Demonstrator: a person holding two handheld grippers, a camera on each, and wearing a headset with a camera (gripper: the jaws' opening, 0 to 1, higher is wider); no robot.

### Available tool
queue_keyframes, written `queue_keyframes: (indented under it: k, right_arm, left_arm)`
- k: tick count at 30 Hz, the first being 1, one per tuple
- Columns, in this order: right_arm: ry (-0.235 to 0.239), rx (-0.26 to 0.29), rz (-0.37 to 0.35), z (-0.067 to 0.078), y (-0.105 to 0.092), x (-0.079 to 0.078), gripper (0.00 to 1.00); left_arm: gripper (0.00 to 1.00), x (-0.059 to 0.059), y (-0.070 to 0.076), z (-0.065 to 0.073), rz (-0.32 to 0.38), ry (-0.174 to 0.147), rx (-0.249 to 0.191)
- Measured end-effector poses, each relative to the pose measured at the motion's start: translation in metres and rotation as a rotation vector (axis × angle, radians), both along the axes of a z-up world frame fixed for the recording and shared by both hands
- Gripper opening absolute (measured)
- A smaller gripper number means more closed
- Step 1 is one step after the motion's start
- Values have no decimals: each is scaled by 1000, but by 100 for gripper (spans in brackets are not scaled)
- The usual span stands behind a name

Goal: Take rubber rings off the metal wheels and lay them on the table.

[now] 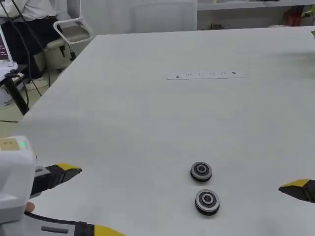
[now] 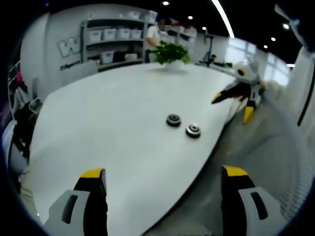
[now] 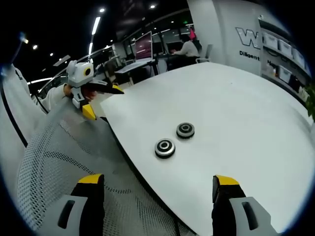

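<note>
Two small metal wheels lie flat near the front edge of the white table (image 1: pixel 147 113), each with a black rubber ring around a silver hub. The farther wheel (image 1: pixel 201 171) sits just behind the nearer wheel (image 1: pixel 207 202). My left gripper (image 1: pixel 88 200) hovers at the table's front left corner, open and empty, well left of the wheels. One yellow fingertip (image 1: pixel 297 187) of my right gripper pokes in at the right edge. In the left gripper view both wheels (image 2: pixel 173 120) (image 2: pixel 193 131) lie ahead of the wide-apart jaws. In the right gripper view the wheels (image 3: pixel 185 130) (image 3: pixel 165 148) sit ahead, jaws spread.
A flush socket strip (image 1: pixel 205 75) is set into the table's middle. A chair (image 1: pixel 74 32) and a desk stand beyond the far left corner. A potted plant (image 2: pixel 170 51) stands at the table's far end. A person's mesh-clad lap lies below the table edge (image 3: pixel 74 162).
</note>
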State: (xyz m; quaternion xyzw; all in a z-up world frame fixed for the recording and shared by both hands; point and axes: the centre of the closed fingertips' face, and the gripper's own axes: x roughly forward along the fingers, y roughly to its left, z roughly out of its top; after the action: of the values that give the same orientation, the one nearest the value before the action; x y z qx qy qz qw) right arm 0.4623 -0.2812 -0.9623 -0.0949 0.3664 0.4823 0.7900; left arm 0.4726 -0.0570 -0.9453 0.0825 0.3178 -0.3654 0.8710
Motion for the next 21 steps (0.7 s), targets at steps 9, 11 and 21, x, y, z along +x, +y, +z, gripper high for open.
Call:
queue_keyframes:
  k: [9, 11, 21]
  right_arm:
    - [4, 17, -7, 2, 1, 1, 90]
    - [3, 19, -8, 2, 1, 1, 90]
    - [-13, 1, -6, 3, -1, 3, 91]
  left_arm:
    - [98, -1, -1, 0, -7, 6, -8]
    - [98, -1, -2, 0, -10, 4, -10]
    - [99, -1, -5, 4, -31, -7, -21]
